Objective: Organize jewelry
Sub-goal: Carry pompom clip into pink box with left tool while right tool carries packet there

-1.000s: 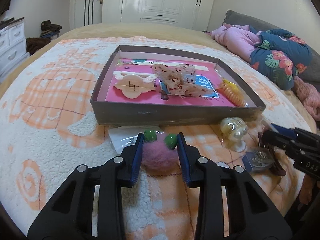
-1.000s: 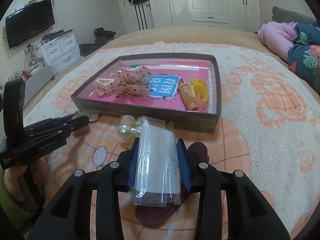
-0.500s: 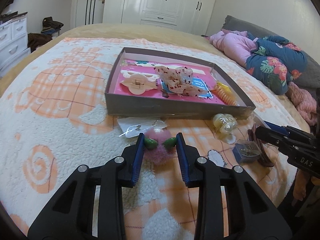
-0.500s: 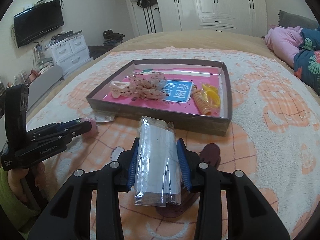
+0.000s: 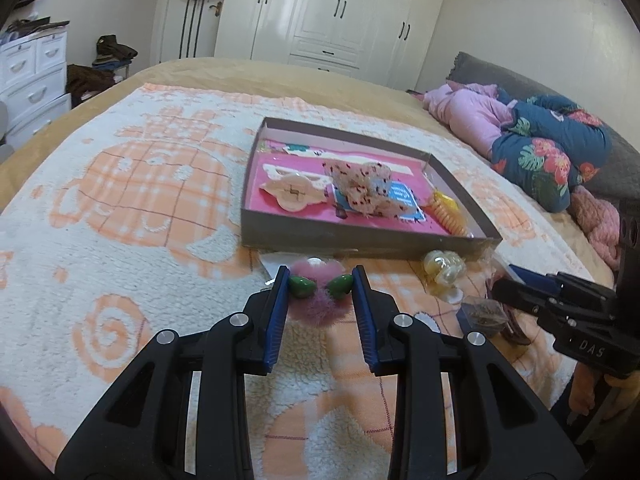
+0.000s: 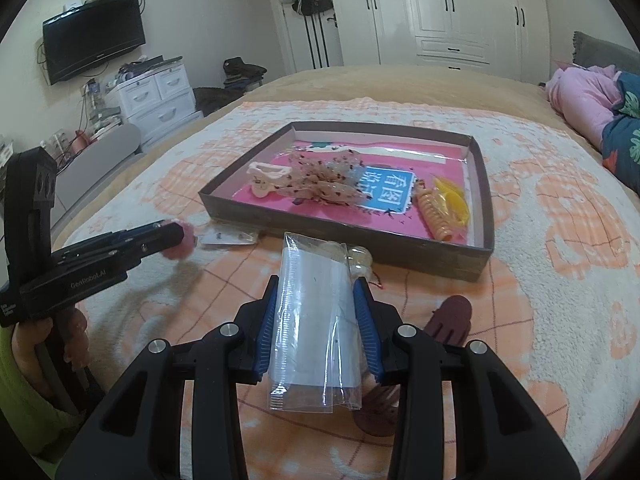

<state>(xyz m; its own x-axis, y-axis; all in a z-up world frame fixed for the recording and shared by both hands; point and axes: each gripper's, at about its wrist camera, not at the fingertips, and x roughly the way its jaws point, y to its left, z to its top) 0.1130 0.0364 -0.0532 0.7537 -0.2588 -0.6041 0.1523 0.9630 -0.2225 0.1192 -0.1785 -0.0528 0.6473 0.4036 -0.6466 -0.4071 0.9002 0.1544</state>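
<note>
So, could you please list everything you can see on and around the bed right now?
Box: one, brown, pink-lined, open on the blanket.
Blanket: one, white and orange, over the bed.
Claw clip: one, cream, in the box, left side.
Speckled scrunchie: one, cream with dark dots, box centre.
Spiral hair tie: one, orange-yellow, box right side.
Pearly clip: one, pale yellow, on the blanket in front of the box.
Dark red clip: one, on the blanket under the right gripper.
Pompom accessory: one, pink with green pieces, between the left gripper's fingers.
Clear plastic bag: one, in the right gripper.
Wardrobe: white, back wall.
Left gripper: black, blue pads.
Right gripper: same.
</note>
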